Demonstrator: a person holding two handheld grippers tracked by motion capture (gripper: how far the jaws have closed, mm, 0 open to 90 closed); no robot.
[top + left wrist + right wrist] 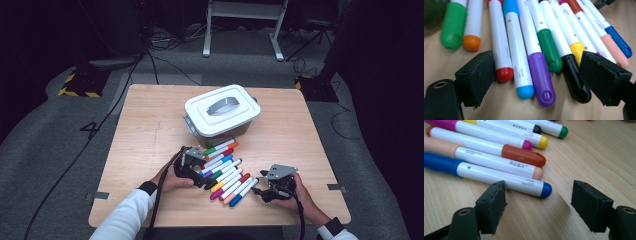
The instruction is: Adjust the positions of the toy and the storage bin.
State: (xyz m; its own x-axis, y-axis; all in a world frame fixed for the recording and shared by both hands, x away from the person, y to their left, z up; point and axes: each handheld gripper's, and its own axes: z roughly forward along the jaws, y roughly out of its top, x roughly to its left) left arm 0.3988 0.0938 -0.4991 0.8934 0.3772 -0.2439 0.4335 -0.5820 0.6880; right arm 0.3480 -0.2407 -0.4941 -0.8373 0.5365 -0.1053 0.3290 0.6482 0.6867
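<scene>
A row of several white-barrelled markers (226,172) with coloured caps lies on the wooden table (150,130), in front of a white lidded box (222,112). My left gripper (202,181) sits at the row's left end, held low over the table. In the left gripper view it (537,75) stands open, and the ends of the red (503,73), light blue (524,90), purple (541,77) and black (575,80) markers lie between its jaws, untouched by the pads. My right gripper (258,192) is at the row's right end. It (540,195) is open beside the tip of the blue marker (499,176).
The box has a grey handle (223,105) in its lid and side latches, and it stands just beyond the markers. Bare wood (586,157) lies right of the row. The table's front edge is close behind both hands. Cables and stand legs are on the floor beyond.
</scene>
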